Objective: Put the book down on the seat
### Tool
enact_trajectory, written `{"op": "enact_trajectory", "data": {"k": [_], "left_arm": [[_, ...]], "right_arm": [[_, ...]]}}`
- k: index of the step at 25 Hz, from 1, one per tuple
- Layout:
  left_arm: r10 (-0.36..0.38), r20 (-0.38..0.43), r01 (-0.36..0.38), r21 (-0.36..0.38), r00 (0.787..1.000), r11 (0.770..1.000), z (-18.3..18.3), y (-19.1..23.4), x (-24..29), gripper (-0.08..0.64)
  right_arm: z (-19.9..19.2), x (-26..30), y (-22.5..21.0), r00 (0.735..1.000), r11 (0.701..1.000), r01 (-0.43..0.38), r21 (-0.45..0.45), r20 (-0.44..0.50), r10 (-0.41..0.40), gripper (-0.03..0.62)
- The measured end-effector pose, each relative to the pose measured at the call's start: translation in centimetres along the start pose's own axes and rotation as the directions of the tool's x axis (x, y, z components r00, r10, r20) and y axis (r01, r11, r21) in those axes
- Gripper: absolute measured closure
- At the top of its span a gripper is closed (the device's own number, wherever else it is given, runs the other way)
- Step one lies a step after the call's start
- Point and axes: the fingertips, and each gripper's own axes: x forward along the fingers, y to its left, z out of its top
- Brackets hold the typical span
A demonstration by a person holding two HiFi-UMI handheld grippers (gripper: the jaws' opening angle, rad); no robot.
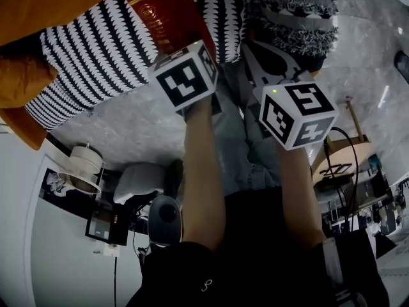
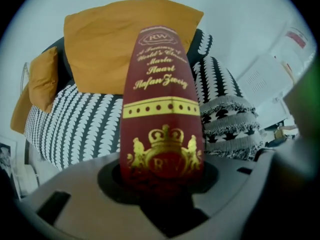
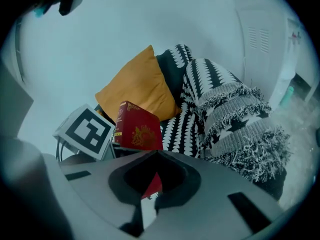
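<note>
A dark red book (image 1: 167,15) with gold print stands upright between the jaws of my left gripper (image 1: 182,53), which is shut on its lower end. In the left gripper view the book (image 2: 161,109) has its spine toward the camera, above the gripper (image 2: 161,176). It hangs in front of the black-and-white patterned seat (image 2: 75,129) of an armchair (image 1: 96,62). My right gripper (image 1: 295,110) is held to the right of the left one, apart from the book. The right gripper view shows the book (image 3: 137,131) and the left gripper's marker cube (image 3: 87,131); the right jaws themselves are not clear.
Orange cushions (image 2: 120,44) lean on the chair's back and arm. A fringed black-and-white throw (image 2: 227,126) drapes over the chair's right side. A marble floor (image 1: 128,133) lies below, with a white lamp (image 1: 83,168) and cables by a wooden stool (image 1: 348,152).
</note>
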Motion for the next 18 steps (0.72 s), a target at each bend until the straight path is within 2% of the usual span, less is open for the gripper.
{"op": "enact_trajectory", "data": {"k": [3, 6, 11, 18], "left_arm": [[0.009, -0.024, -0.009, 0.023, 1.0, 1.0, 0.5, 0.6, 1.2, 0.353], [0.009, -0.055, -0.009, 0.003, 0.998, 1.0, 0.3, 1.7, 2.7, 0.353], [0.021, -0.099, -0.018, 0.024, 0.995, 1.0, -1.3, 0.3, 5.8, 0.353], [0.004, -0.072, -0.004, -0.009, 0.997, 1.0, -0.9, -0.5, 6.7, 0.351]], "right_arm": [[-0.7, 0.7, 0.1, 1.0, 1.0, 0.004, -0.007, -0.021, -0.004, 0.581], [-1.4, 1.9, 0.4, 0.999, 1.0, -0.008, -0.013, -0.05, 0.007, 0.581], [-2.2, 2.3, -2.2, 0.998, 1.0, 0.001, -0.004, -0.065, -0.001, 0.581], [-2.3, 1.6, -2.6, 0.998, 1.0, -0.001, 0.005, -0.06, 0.001, 0.581]]}}
